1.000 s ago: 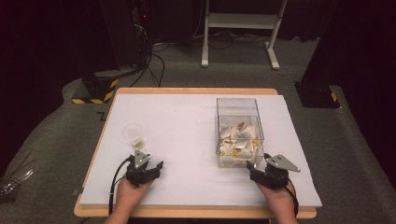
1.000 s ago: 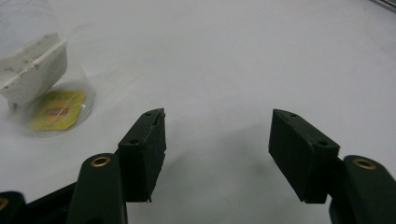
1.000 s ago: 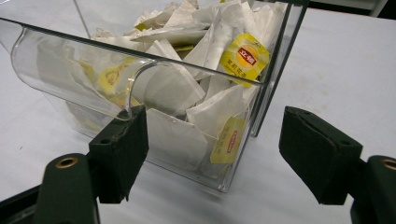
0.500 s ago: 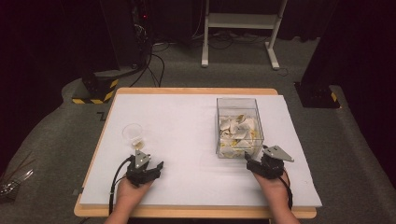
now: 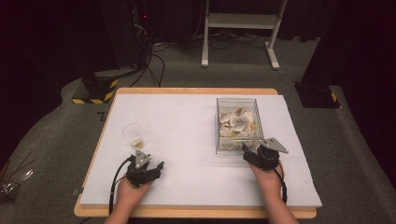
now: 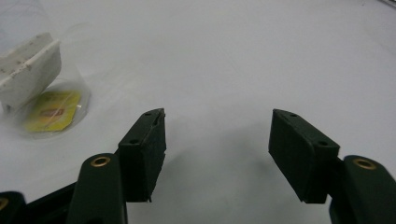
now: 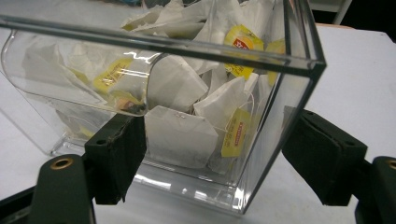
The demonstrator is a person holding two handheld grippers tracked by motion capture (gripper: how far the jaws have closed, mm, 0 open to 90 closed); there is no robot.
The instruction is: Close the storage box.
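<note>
Clear box of tea bags (image 7: 196,140): we straddle its near corner, right gripper (image 7: 219,158) wide open; left gripper (image 6: 217,149) agape, empty.

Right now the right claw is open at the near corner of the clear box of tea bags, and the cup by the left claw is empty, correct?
Not quite. The cup holds a tea bag, as the left gripper view shows. The rest stands.
</note>
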